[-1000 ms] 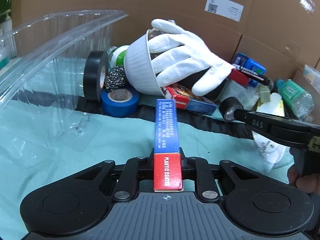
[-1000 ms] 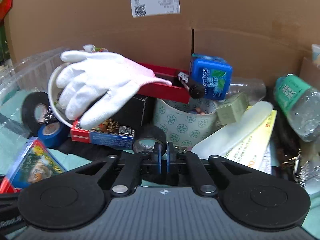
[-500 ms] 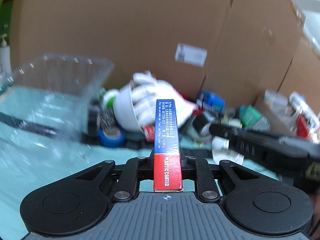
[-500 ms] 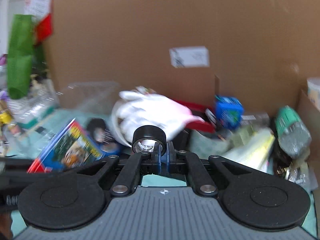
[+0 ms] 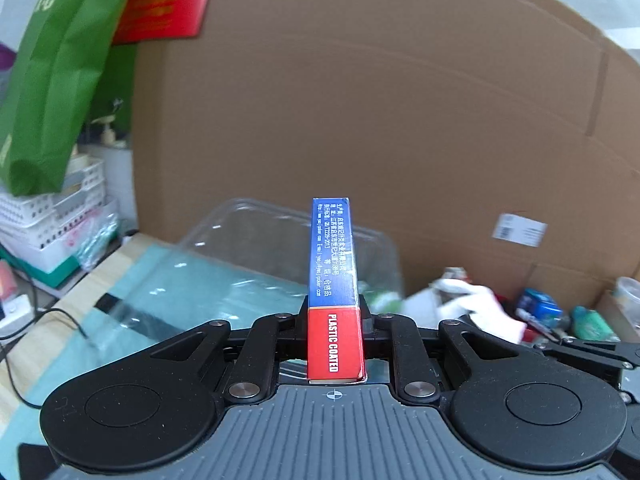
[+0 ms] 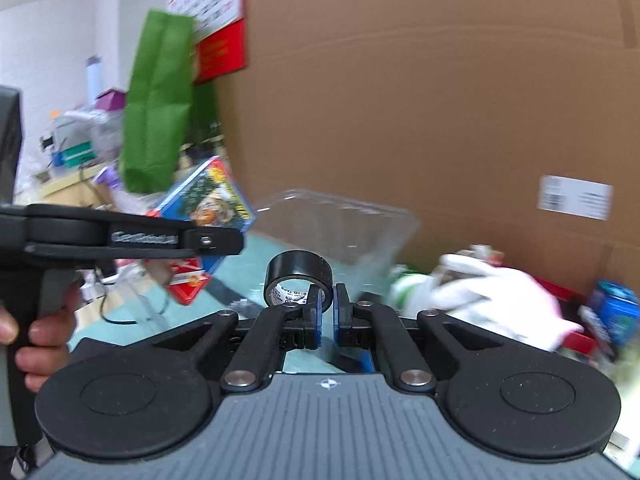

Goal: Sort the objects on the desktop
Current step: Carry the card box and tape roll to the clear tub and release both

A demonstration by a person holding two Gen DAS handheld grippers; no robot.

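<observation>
left tool [image 5: 335, 328] grips card box [image 5: 334, 280]; right tool [image 6: 327, 312] grips tape roll [image 6: 300, 276], both above table.

A tall cardboard panel [image 5: 380, 132] is standing behind the desk; a green bag [image 6: 158, 104] is hanging against a white wall [image 6: 60, 28].

- Cardboard wall [image 5: 400, 140] blocks the far side.
- Clear tub [image 6: 340, 224] stands ahead, top open.
- Clutter pile [image 6: 500, 292] crowds the right.

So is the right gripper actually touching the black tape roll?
Touching. The right wrist view shows the right gripper pinching the black tape roll by its wall.
</observation>
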